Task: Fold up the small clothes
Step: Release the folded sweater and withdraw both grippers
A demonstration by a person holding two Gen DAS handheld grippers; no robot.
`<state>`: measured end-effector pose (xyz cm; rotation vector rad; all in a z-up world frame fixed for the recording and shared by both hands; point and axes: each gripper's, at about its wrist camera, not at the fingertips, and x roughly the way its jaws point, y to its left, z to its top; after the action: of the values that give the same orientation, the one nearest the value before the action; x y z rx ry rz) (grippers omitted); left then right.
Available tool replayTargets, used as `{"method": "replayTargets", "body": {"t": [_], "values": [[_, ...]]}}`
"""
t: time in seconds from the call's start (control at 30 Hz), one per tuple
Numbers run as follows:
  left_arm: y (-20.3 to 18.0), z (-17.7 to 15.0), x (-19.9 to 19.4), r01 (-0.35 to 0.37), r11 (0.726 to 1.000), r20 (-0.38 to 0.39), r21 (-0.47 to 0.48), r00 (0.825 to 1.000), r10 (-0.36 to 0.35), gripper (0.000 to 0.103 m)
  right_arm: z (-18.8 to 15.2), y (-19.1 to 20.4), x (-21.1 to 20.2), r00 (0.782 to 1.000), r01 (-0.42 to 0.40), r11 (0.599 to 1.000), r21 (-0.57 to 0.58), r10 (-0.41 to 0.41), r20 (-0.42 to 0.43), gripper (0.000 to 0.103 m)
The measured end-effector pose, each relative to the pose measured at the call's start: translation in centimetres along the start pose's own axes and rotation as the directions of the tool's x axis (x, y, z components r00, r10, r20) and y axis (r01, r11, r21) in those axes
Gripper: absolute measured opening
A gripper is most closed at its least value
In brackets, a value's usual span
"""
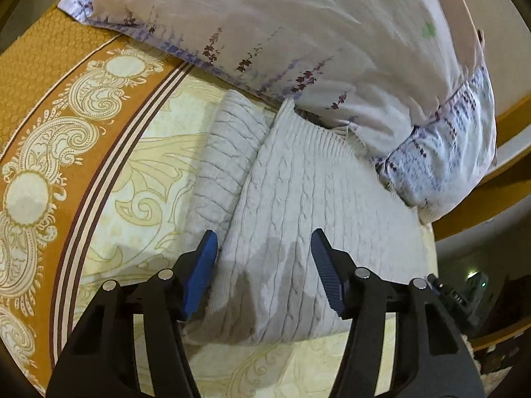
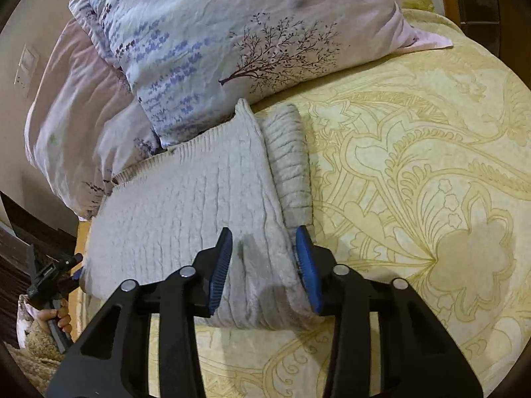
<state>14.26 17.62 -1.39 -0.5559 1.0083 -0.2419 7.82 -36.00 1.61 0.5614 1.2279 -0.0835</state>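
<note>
Underneath everything spreads the bedspread [image 2: 415, 172], pale yellow with large curling floral outlines; in the left wrist view it also shows a broad ochre border [image 1: 43, 139] with cream paisley and thin dark stripes. At the head of the bed lie the pillows [image 2: 205, 43] — pinkish-white cases printed with purple lavender sprigs and a dark bare tree — stacked and slumped one over the other.

Against the lower edge of those pillows rests the sweater [image 2: 186, 199], a cream cable-knit garment lying folded into a thick flat bundle on the bedspread. Its ribbed hem touches the pillows, and a folded sleeve [image 2: 288, 152] lies along one side of the body, just beside it.

Above the near end of the bundle hangs the right gripper [image 2: 265, 265], black with blue ribbed pads. Its fingers stand partly apart, the sweater's near corner lies in the gap below them, and the pads press on nothing. The left gripper [image 1: 264, 267] hangs over the same garment from the other side, its blue pads spread wider and likewise empty — the knit lies below them, ungripped. At the left edge of the right wrist view a hand [image 2: 54, 320] clasps that other tool's handle beside the bed.
</note>
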Motion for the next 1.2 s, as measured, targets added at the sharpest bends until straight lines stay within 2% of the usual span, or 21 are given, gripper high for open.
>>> {"method": "replayTargets", "body": {"t": [0.07,0.1,0.17,0.2,0.23,0.3,0.4,0.57,0.63,0.7,0.73,0.77,0.83,0.9,0.93,0.97,1.07,1.2], "values": [[-0.2,-0.1,0.1,-0.013,1.0,-0.004,0.012,1.0,0.013,0.05,-0.1,-0.2,-0.1,1.0,0.016,1.0,-0.002,-0.016,0.0,0.02],[-0.3,-0.2,0.2,-0.032,0.999,-0.004,0.021,0.999,0.032,0.046,-0.1,-0.2,-0.1,1.0,0.026,1.0,-0.006,-0.026,0.0,0.017],[-0.1,-0.3,0.2,-0.054,0.998,-0.005,0.02,0.999,0.054,0.025,-0.2,-0.1,-0.6,1.0,0.024,1.0,-0.012,-0.023,0.016,0.008],[0.2,-0.3,0.1,-0.055,0.998,-0.007,0.005,0.998,0.056,0.02,-0.2,0.0,-0.8,0.999,0.023,1.0,-0.016,-0.023,0.024,0.008],[0.7,-0.3,0.1,-0.046,0.999,-0.016,-0.017,0.999,0.045,0.007,-0.4,0.2,-1.2,0.999,0.022,1.0,-0.02,-0.021,0.037,0.008],[1.1,-0.5,-0.3,-0.02,0.999,-0.017,-0.037,1.0,0.019,0.007,-0.6,0.3,-1.9,0.998,0.023,1.0,-0.019,-0.022,0.056,0.007],[0.9,-0.9,-1.1,-0.006,1.0,-0.02,-0.014,1.0,0.006,0.007,-1.3,0.0,-2.8,0.997,0.032,0.999,0.003,-0.032,0.072,0.007],[1.9,-1.3,-0.8,0.004,0.999,-0.022,-0.036,1.0,-0.005,0.007,-2.5,-1.2,-1.3,0.994,0.11,0.994,0.024,-0.111,0.016,0.007],[1.8,-1.2,-0.7,0.008,0.999,-0.014,-0.039,1.0,-0.008,0.007,-2.6,-0.9,-0.9,0.991,0.136,0.991,0.011,-0.136,0.02,0.008],[1.9,-1.1,-0.7,0.018,0.999,-0.014,-0.044,1.0,-0.018,0.008,-2.5,-0.5,-0.7,0.988,0.155,0.988,-0.009,-0.155,0.017,0.011],[2.0,-1.1,-0.7,0.027,0.998,-0.015,-0.052,0.999,-0.028,0.008,-2.3,-0.4,-0.7,0.987,0.159,0.987,-0.013,-0.159,0.016,0.016],[2.0,-1.0,-0.8,0.035,0.998,-0.017,-0.059,0.999,-0.036,0.008,-2.2,-0.5,-0.8,0.986,0.163,0.987,-0.007,-0.163,0.016,0.026],[2.1,-0.8,-1.4,0.062,0.995,-0.013,-0.074,0.998,-0.063,0.013,-1.8,-0.7,-1.3,0.983,0.178,0.984,0.024,-0.179,0.043,0.036],[2.0,-0.2,-2.2,0.077,0.994,0.015,-0.077,0.997,-0.077,0.042,-1.3,-0.5,-2.0,0.983,0.161,0.986,0.041,-0.164,0.087,0.036],[2.1,0.2,-2.6,0.082,0.993,0.037,-0.079,0.996,-0.079,0.067,-0.7,0.1,-2.2,0.984,0.138,0.99,0.039,-0.142,0.108,0.038],[2.1,0.8,-3.0,0.087,0.993,0.066,-0.081,0.994,-0.082,0.08,-0.2,0.9,-2.2,0.987,0.107,0.994,0.029,-0.109,0.121,0.041],[2.3,2.4,-2.8,0.112,0.989,0.071,-0.095,0.992,-0.105,0.08,1.0,3.4,-1.3,0.994,0.029,0.999,-0.022,-0.027,0.108,0.046],[2.7,4.4,-0.6,0.112,0.987,0.02,-0.113,0.994,-0.11,0.08,1.9,7.1,1.5,0.998,-0.056,0.995,-0.086,0.058,0.023,0.046]]}}
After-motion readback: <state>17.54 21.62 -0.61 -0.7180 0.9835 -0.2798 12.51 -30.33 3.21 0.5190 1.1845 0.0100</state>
